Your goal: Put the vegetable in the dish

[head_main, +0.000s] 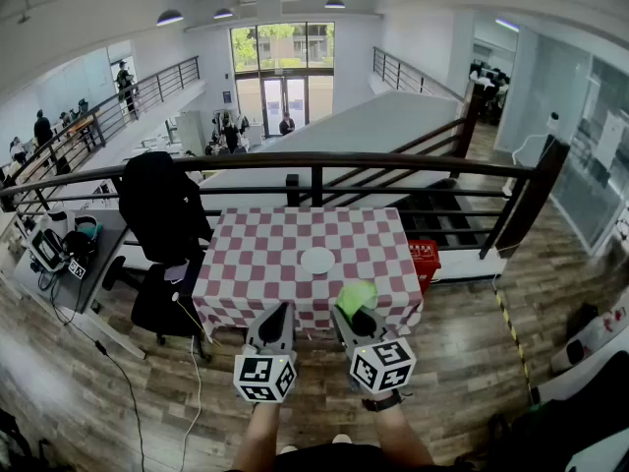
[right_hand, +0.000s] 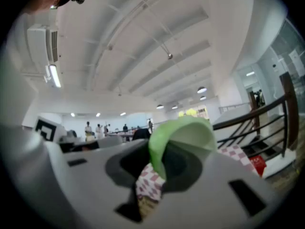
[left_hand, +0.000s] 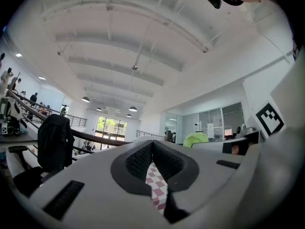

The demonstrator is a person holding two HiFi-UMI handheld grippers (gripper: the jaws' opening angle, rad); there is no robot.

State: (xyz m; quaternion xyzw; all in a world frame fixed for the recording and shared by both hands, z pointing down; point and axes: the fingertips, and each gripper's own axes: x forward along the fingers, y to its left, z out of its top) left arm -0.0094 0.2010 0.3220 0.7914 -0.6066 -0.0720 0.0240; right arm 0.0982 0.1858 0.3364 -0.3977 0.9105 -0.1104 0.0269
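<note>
The green leafy vegetable (head_main: 356,296) is pinched in the right tool (head_main: 360,319) at the frame's lower centre. It is held up at the near edge of the checkered counter (head_main: 256,254), apparently for carrying. The left tool (head_main: 284,310) beside it is pressed together on nothing. Higher in the frame, mid-counter, the white dish (head_main: 317,260) lies empty.

Left hand-held gripper (left_hand: 152,146): grey body fills the lower frame; dark ribbed pads closed together, nothing between them
Table (left_hand: 157,187): a sliver of red-and-white checked cloth shows below the closed jaws
Green vegetable (left_hand: 196,139): pale green rounded shape, right of the jaws and beyond them
Marker cube (left_hand: 270,119): black-and-white square pattern at the right edge
Black jacket (left_hand: 55,142): draped over a chair (left_hand: 21,178) at left
Railing (left_hand: 90,137): dark rail behind the jacket
Ceiling lamps (left_hand: 133,109): lit, round, above a bright glazed entrance
</note>
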